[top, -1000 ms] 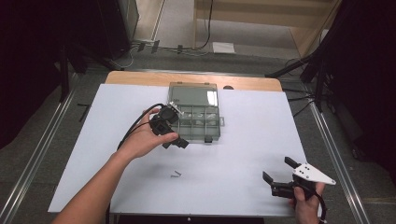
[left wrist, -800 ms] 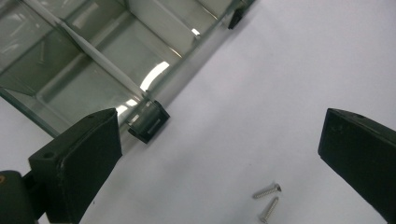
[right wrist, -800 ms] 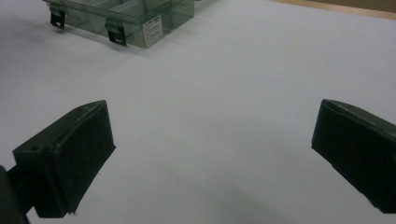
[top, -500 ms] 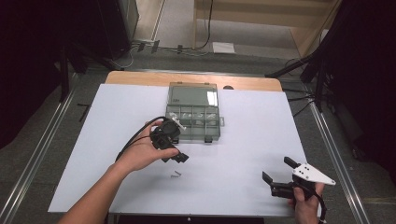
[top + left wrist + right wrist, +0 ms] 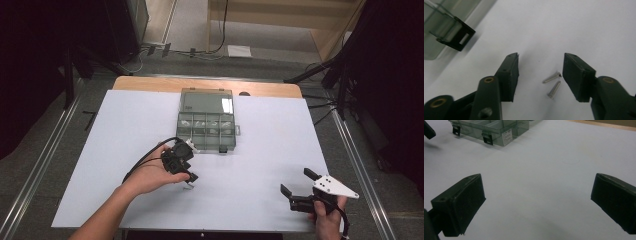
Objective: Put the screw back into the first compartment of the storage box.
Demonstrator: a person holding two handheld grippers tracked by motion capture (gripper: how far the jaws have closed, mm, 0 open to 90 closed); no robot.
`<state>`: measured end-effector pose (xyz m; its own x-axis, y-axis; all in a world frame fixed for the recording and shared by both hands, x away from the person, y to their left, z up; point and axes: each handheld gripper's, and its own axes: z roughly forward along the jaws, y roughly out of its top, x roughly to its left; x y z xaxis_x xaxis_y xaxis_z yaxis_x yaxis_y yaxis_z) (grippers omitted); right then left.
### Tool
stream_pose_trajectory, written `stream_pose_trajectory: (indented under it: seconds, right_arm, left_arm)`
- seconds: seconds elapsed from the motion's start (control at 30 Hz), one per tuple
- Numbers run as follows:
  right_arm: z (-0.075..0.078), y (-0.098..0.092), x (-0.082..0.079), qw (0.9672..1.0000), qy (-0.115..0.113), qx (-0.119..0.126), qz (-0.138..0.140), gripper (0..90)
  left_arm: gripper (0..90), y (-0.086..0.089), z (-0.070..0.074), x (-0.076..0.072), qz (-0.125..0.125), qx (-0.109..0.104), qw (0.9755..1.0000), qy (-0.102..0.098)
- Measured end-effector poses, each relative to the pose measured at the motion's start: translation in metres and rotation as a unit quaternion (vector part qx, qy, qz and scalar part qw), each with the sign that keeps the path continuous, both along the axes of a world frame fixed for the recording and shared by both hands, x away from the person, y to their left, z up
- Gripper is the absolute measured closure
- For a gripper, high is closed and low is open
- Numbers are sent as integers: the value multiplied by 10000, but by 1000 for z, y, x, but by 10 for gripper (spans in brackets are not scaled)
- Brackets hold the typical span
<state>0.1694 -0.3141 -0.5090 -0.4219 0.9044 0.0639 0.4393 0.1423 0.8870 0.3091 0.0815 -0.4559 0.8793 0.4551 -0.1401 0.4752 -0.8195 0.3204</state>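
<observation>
Two small silver screws [image 5: 552, 78] lie side by side on the white table top [image 5: 280, 130], a little in front of a clear compartment box [image 5: 206, 122]. My left gripper [image 5: 540, 60] points down over them. Its jaws have just been closing and stand half apart, with both screws between them and nearer the right-hand pad [image 5: 574, 75]. Neither pad touches the screws. In the high view the left gripper [image 5: 187, 176] sits just below the box's front edge. My right gripper [image 5: 296, 181] rests near the front right of the table, open with nothing between its fingers [image 5: 539, 180].
The box [image 5: 491, 127] has its lid raised, several compartments, and black latches [image 5: 457, 37] on its front wall. A wooden strip edges the table's far side [image 5: 150, 82]. Cables and dark stands lie on the floor beyond.
My left gripper moved from the box's front edge toward the near side and down over the screws, and its jaws narrowed. The right gripper stayed still.
</observation>
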Motion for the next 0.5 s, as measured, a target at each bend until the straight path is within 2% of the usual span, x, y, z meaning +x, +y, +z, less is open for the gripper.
stream_pose_trajectory:
  seconds: [0.27,0.33,0.4,0.5]
  right_arm:
    - [0,0,0,10000,25,5,-4,0]
    - [0,0,0,10000,22,5,-9,0]
    - [0,0,0,10000,24,29,-19,0]
    - [0,-1,0,10000,33,31,-20,0]
  left_arm:
    - [688,-1,-6,-9,-280,103,9995,-39]
    - [695,-1,-7,-11,-330,103,9994,-15]
    - [738,-1,-8,-12,-387,143,9991,-11]
    - [739,-2,-11,-13,-461,169,9988,-8]
